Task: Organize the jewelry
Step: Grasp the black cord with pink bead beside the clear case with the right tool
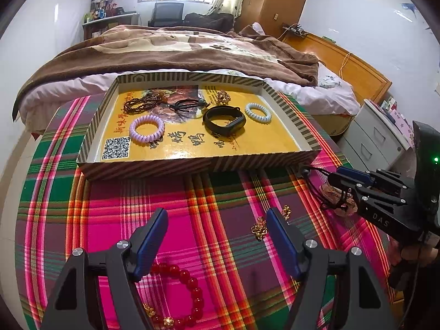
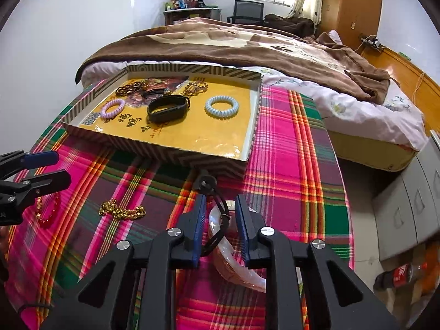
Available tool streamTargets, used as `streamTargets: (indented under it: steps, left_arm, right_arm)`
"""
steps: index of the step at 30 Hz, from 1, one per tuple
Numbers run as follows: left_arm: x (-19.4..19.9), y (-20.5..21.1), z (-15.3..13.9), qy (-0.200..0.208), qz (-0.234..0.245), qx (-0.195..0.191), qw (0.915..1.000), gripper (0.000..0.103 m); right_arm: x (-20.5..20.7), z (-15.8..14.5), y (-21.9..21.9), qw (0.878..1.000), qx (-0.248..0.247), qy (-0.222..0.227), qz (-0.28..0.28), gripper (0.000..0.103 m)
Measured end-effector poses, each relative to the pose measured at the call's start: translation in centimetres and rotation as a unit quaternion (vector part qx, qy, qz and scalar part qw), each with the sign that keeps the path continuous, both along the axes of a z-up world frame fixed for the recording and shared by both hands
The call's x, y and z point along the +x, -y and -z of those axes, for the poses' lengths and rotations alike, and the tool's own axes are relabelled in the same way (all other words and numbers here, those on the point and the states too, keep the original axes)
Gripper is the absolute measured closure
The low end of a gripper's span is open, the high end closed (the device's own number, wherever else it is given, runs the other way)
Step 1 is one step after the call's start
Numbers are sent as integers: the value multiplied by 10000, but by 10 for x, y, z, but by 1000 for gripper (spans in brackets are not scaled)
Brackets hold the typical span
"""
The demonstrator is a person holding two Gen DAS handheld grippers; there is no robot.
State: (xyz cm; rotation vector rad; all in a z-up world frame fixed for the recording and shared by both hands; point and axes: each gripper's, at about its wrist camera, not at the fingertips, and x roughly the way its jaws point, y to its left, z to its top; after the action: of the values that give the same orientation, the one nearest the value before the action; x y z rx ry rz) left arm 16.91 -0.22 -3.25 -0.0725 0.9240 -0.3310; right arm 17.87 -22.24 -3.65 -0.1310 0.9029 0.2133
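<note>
Red beads [image 1: 189, 286] are seen lying on the plaid worktop [image 1: 220, 192] just under the left gripper [image 1: 217, 220], whose fingers [image 1: 152, 236] are spread with nothing between them. A gold chain [image 1: 260, 228] lies beside its right finger. A pale bangle [image 2: 220, 220] with a black cord [image 2: 220, 211] is flanked by the narrowed fingers [image 2: 199, 228] of the right gripper [image 2: 221, 206]; contact cannot be told. Beyond the fingertips, the striped tray [image 2: 154, 151] is filled with a black band [image 2: 167, 108] and coil ties.
</note>
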Motion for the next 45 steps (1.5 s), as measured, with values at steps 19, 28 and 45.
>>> streamTargets:
  steps: [19,28,45]
  left_arm:
    - [4,24,17,-220,356,150,9990,30]
    - [2,27,26,-328,371,178,9986,30]
    - [5,43,32,-399,598,284,9970,27]
  right_arm:
    - [-13,-31,5,9978,500,405,-131,103]
    - [22,-6,-12,9986,-1,-84,-524,89]
    - [53,26,-26,9899,-573,-1011,-812,85]
